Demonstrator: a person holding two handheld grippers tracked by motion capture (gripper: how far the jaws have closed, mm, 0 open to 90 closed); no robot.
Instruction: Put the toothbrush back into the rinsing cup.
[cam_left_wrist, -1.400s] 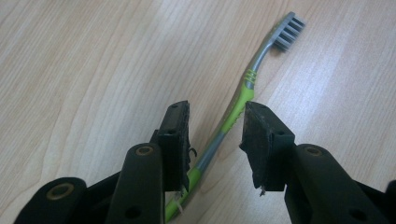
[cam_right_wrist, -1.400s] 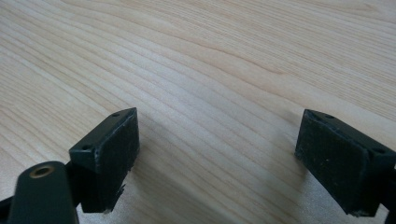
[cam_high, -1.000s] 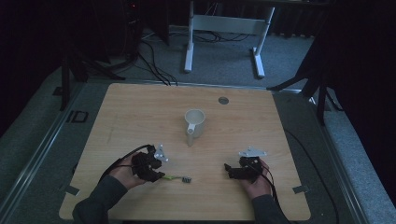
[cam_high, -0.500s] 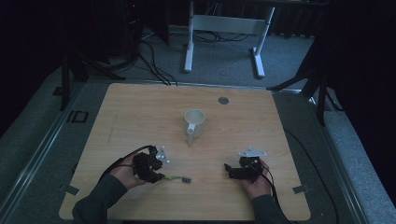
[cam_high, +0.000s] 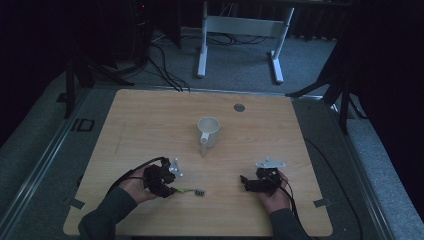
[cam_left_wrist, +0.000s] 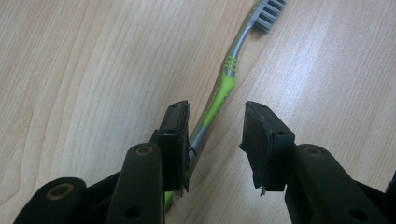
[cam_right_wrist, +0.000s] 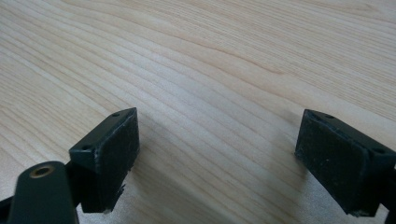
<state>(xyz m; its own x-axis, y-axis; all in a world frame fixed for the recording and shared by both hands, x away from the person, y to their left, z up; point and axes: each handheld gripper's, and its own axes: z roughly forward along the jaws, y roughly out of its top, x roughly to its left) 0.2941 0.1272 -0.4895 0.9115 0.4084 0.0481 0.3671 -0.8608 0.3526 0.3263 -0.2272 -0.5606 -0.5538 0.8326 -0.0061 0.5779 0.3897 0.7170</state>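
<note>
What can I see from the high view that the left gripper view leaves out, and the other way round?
The high view takes in the white ceramic mug upright mid-table, the right gripper, both of the person's hands and the small round grey disc near the far edge. The left gripper view gives close detail: the green and grey plastic toothbrush's ribbed grip and grey bristles, and its handle running between the open black jaws, close beside one pad. Both show the left gripper, the toothbrush and the light wooden table.

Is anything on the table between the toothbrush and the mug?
No. The high view shows bare wood between the toothbrush and the mug.
</note>
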